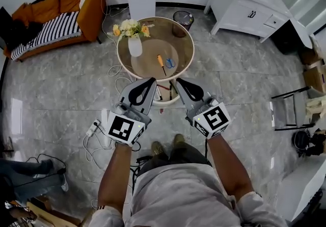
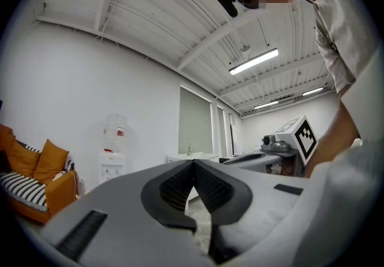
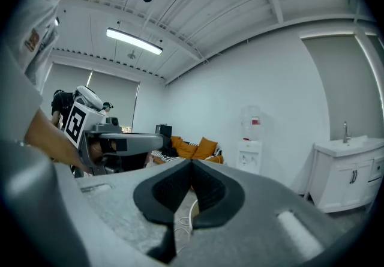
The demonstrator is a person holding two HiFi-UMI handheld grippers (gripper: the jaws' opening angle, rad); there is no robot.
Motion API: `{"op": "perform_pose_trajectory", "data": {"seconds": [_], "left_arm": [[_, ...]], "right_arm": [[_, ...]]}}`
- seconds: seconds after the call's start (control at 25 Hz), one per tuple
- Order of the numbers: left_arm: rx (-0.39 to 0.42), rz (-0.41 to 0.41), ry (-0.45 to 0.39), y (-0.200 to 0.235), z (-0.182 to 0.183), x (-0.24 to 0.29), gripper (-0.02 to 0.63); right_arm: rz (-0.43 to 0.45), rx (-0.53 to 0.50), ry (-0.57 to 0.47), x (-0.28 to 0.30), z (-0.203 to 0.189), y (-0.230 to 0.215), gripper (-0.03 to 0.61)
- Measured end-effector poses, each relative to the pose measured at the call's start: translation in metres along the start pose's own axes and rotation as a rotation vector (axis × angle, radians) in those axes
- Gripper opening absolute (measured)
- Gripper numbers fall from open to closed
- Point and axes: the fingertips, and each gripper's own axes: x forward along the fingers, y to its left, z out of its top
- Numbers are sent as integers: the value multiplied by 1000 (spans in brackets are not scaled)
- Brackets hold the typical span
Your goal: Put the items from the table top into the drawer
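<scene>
On the round glass-topped table [image 1: 189, 53], an orange-handled screwdriver [image 1: 161, 62] lies just beside a small blue object [image 1: 170, 62], with a white vase of yellow and white flowers [image 1: 135, 43] near the left rim. At the table's near edge, the left gripper [image 1: 152, 80] and right gripper [image 1: 179, 81] hang side by side, both clenched on nothing.

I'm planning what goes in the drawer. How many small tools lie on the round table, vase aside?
2. An orange-handled screwdriver lies near the middle of the table, and a blue item, perhaps scissors, lies just to its right. The near edge is partly covered, so more may be hidden.
</scene>
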Motion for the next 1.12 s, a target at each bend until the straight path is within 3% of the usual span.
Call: {"op": "perform_pose_trajectory", "data": {"seconds": [0.28, 0.72, 1.12], "left_arm": [[-14, 29, 18, 19, -26, 26, 0], [52, 95, 70, 47, -86, 78, 0], [79, 103, 119, 87, -142, 108, 0]], "right_arm": [[-26, -44, 59, 22, -34, -26, 0], [-31, -110, 111, 57, -91, -79, 0], [-98, -57, 174, 99, -150, -118, 0]]}}
